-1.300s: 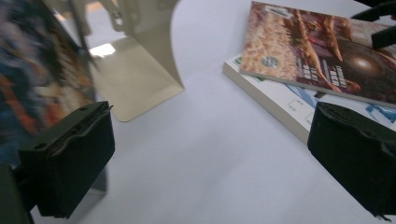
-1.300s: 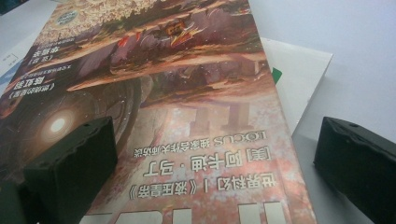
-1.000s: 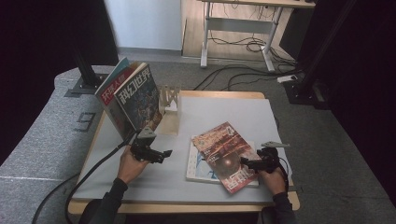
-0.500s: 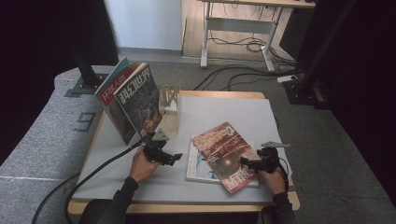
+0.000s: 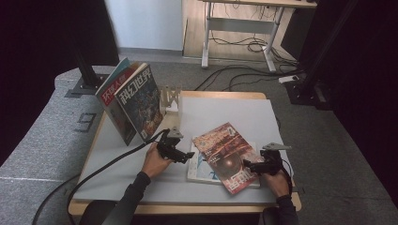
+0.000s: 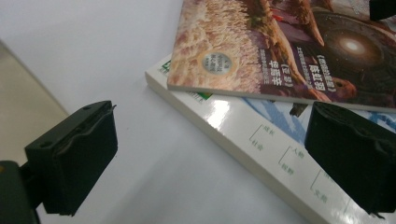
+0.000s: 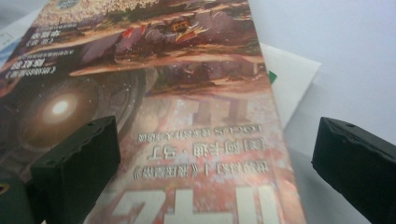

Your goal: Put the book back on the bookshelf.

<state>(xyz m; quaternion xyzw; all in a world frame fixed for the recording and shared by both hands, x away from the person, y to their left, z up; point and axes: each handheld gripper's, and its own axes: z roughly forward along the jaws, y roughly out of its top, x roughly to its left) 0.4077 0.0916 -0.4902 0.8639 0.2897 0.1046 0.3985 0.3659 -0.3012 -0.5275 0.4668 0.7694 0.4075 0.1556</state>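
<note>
On the tabletop (image 5: 225,112) a red magazine (image 5: 225,154) is lying on top of a white book (image 5: 197,168), and it is turned at an angle, so the white book is showing at the left side and at the lower right corner. Both are sitting in the front middle part of the tabletop.

The left gripper (image 5: 180,156) is resting just beside the left edge of the white book. In the left gripper view its jaws are standing wide apart and are holding nothing; the corner of the white book (image 6: 261,140) is lying between them, with the red magazine (image 6: 280,51) above it.

The right gripper (image 5: 253,166) is sitting at the lower right corner of the red magazine. In the right gripper view its jaws are also spread wide and are pinching nothing; one jaw is hanging over the red magazine (image 7: 187,116) cover and the other over the bare tabletop, beyond a corner of the white book (image 7: 289,74).

At the back left, two magazines (image 5: 131,105) are standing upright and leaning, next to a small wooden rack (image 5: 170,97).
</note>
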